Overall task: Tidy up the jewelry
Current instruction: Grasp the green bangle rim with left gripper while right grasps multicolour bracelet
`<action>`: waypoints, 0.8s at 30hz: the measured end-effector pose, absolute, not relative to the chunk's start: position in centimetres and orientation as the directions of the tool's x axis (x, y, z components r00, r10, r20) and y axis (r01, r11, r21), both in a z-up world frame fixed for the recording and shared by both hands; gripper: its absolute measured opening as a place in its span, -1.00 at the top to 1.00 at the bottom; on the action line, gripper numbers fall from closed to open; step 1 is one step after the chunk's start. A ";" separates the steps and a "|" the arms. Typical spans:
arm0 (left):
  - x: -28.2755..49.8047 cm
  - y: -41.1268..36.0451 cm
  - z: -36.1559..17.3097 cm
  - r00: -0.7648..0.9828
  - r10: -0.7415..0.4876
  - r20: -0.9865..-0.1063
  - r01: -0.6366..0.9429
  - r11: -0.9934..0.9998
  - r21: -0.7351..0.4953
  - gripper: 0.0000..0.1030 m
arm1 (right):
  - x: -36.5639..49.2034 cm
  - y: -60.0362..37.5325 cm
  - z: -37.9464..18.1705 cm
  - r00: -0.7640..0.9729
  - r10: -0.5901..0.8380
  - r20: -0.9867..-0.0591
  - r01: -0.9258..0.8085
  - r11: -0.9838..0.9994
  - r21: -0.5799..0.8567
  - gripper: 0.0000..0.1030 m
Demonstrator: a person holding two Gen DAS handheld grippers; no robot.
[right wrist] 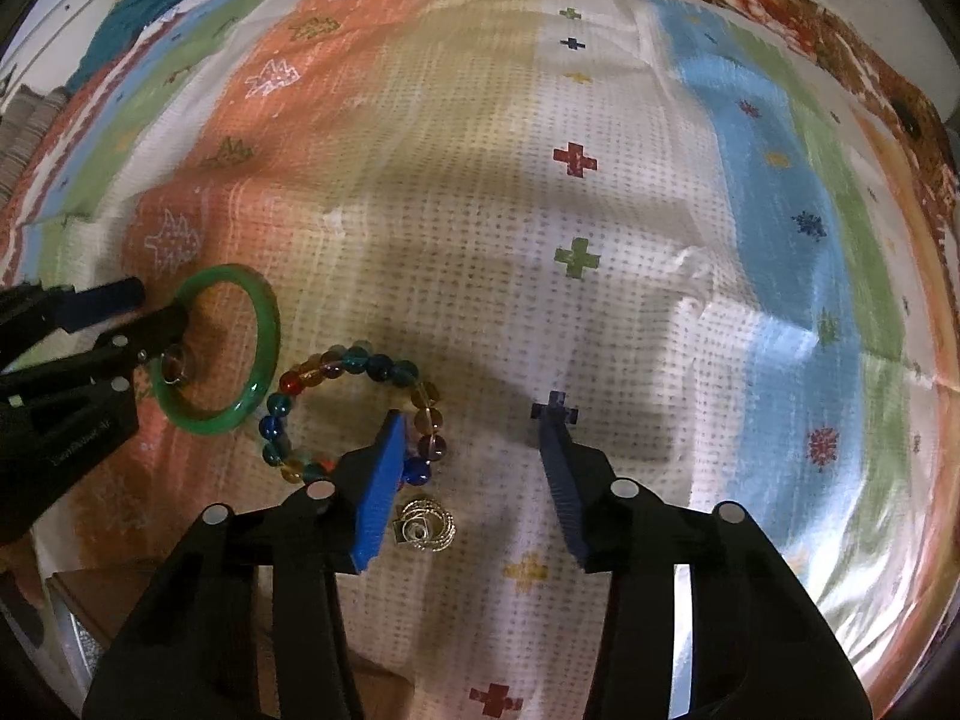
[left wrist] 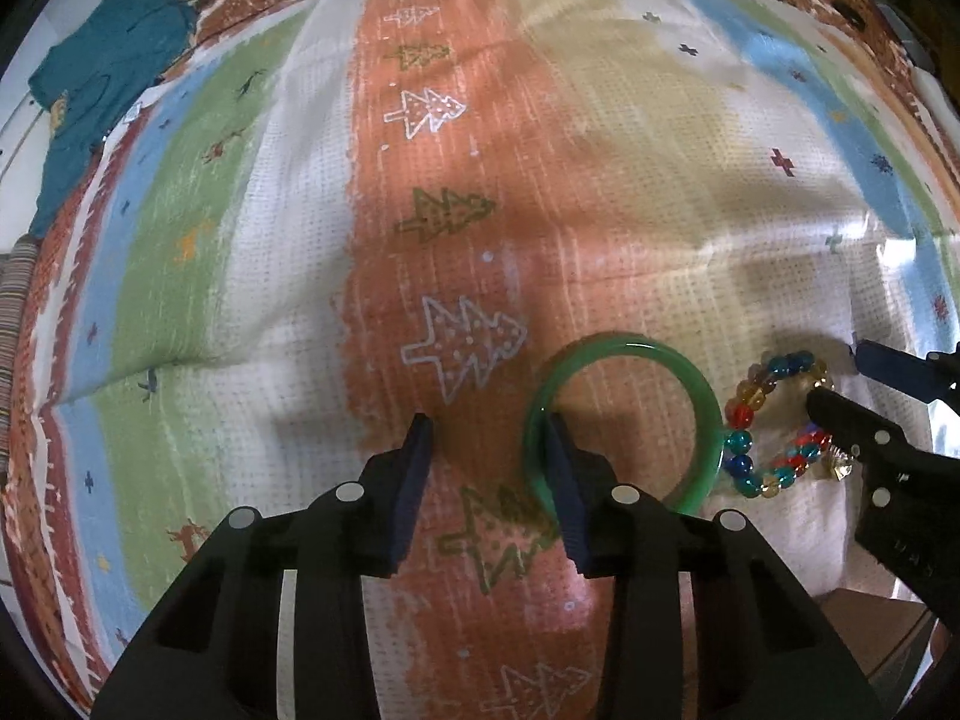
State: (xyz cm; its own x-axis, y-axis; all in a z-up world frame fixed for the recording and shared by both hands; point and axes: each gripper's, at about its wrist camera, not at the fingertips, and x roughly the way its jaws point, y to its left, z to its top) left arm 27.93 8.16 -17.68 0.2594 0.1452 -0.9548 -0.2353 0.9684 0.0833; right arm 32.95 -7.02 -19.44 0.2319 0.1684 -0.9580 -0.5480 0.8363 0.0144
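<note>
A green jade bangle (left wrist: 696,402) lies flat on the patterned cloth; it also shows in the right wrist view (right wrist: 267,336). My left gripper (left wrist: 489,426) is open, its right finger inside the bangle's near-left rim. A multicoloured bead bracelet (left wrist: 741,414) lies right of the bangle, also in the right wrist view (right wrist: 360,363). My right gripper (right wrist: 474,420) is open, its left finger over the bracelet's near side. A small ring (right wrist: 174,369) lies inside the bangle. A gold chain (right wrist: 427,527) is coiled below the bracelet.
The striped cloth (left wrist: 456,180) with tree and cross prints covers the surface, with folds across it. A teal garment (left wrist: 102,78) lies at the far left corner. A brown box edge (right wrist: 78,588) shows at the near left.
</note>
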 end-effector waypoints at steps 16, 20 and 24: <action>25.9 8.7 -16.8 0.248 0.143 -0.958 -0.273 0.959 0.072 0.87 | 32.7 -8.7 -18.3 0.234 0.214 -0.948 -0.545 0.837 0.055 0.80; 25.4 8.5 -16.0 0.256 0.141 -0.956 -0.271 0.960 0.069 0.87 | 32.4 -9.1 -17.3 0.248 0.221 -0.943 -0.557 0.829 0.048 0.80; 24.8 8.4 -15.3 0.258 0.155 -0.954 -0.272 0.959 0.082 0.87 | 31.8 -8.9 -16.1 0.269 0.234 -0.934 -0.562 0.826 0.045 0.80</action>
State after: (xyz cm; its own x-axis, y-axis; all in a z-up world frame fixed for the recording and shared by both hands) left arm 24.78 8.42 -15.34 0.2583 0.1551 -0.9535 -0.2721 0.9587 0.0823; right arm 31.76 -8.93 -16.09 0.2690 0.2342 -0.9342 -0.5619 0.8260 0.0453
